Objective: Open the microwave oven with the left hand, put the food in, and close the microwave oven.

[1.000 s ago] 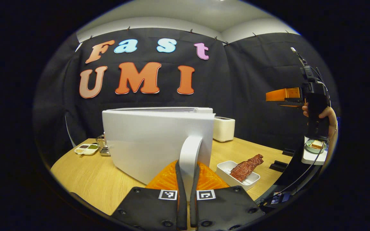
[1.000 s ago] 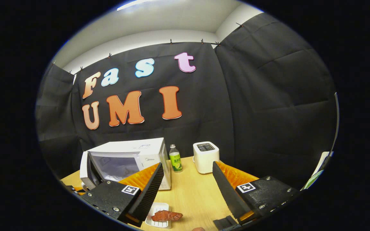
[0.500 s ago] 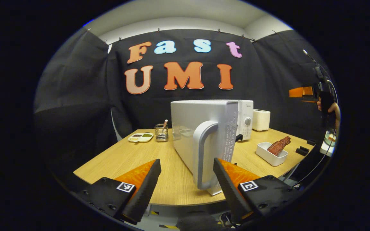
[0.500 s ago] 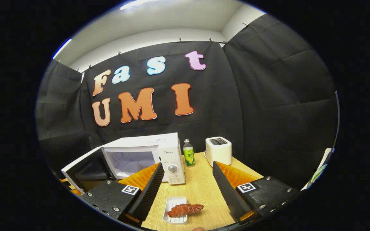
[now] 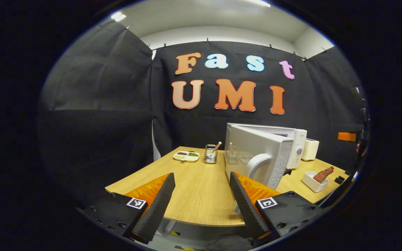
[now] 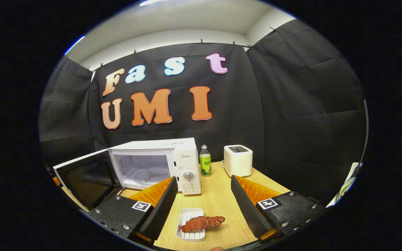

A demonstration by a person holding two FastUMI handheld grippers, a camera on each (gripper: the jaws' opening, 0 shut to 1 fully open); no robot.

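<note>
Hovering above the near edge of the bench [image 6: 218, 200], your right gripper [image 6: 202, 198] has its jaws wide and empty, the tray [image 6: 190, 228] with the meat [image 6: 202, 223] lying between and just beyond them. Microwave [image 6: 152, 164] stands far left on the bench, door [image 6: 86, 179] swung fully open to the left, cavity bare. Left gripper [image 5: 201, 195] sits off the bench's left near corner, jaws wide, holding nothing, apart from the door handle [image 5: 257, 165].

Risks, as I judge them: meat overhangs the tray's right rim, so a tilted lift could roll it off. Pinch the tray wall off-centre and it may twist out. The bottle [image 6: 205, 165] and toaster [image 6: 237, 160] stand right of the microwave; a wide swing could clip them. Your left gripper is near the door's arc; a bump would swing it into the load path.
</note>
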